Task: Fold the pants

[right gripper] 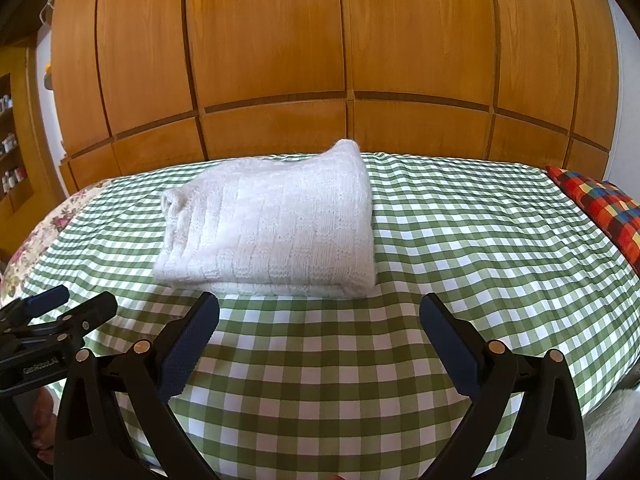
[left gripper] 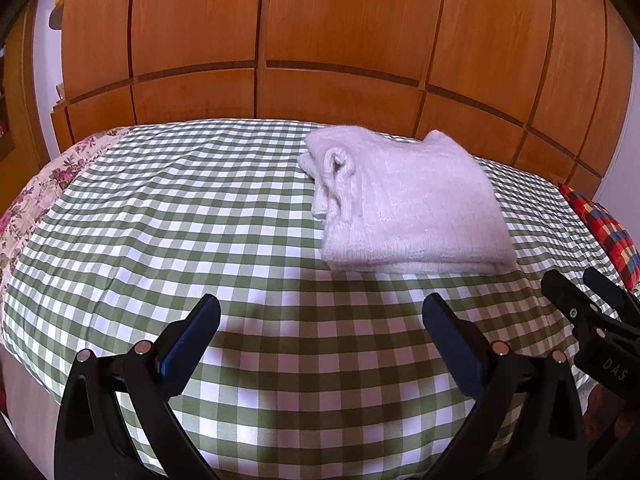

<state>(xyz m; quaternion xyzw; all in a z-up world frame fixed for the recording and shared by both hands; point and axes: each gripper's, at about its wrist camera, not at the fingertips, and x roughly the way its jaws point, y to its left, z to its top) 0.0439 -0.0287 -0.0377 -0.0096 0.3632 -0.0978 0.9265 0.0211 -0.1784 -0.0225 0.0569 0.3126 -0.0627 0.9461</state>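
The white knit pants [right gripper: 268, 220] lay folded in a neat stack on the green checked bedcover [right gripper: 460, 240], just ahead of the right gripper [right gripper: 319, 312], whose fingers stood wide apart and empty. The left gripper [left gripper: 321, 312] gaped too, the pants sitting ahead and to its right. Only the right view caught shelves [right gripper: 10, 148] at the far left.

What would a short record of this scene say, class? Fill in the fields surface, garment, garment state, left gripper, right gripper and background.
surface: bed with green checked cover
garment: white knitted pants
garment state: folded into a neat stack, lying flat on the bed
left gripper: open, holding nothing, short of the pants
right gripper: open, holding nothing, near the stack's front edge
background: wooden wardrobe
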